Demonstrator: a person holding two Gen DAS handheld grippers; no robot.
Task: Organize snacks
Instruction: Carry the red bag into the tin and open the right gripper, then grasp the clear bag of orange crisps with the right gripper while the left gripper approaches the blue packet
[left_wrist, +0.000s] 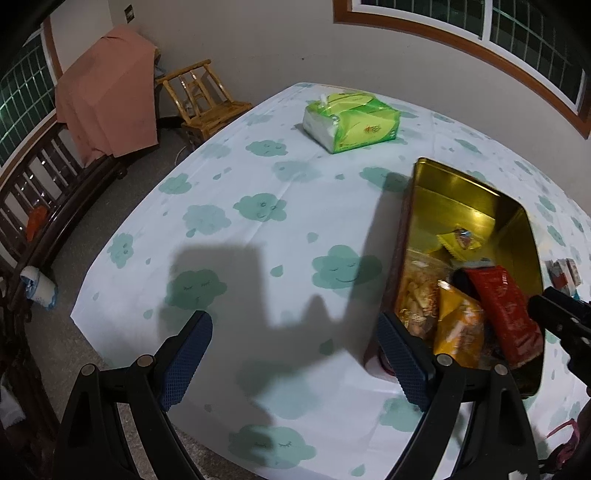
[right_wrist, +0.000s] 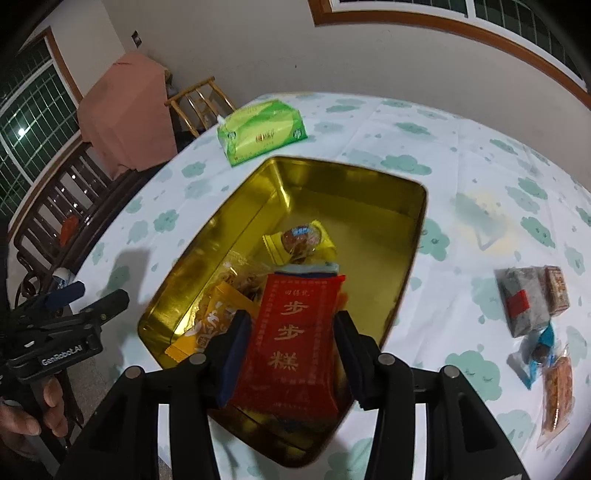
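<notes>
Tissue pack (right_wrist: 261, 132) beyond gold tin (right_wrist: 413, 236)

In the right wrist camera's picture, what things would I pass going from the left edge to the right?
Left gripper → gold tin holding the red snack packet → grey wrapped snack → clear-wrapped orange snack.

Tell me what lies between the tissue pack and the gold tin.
Nothing: in the right wrist view only bare cloud-print tablecloth separates the green tissue pack from the gold tin. The left wrist view shows the same bare gap.
</notes>
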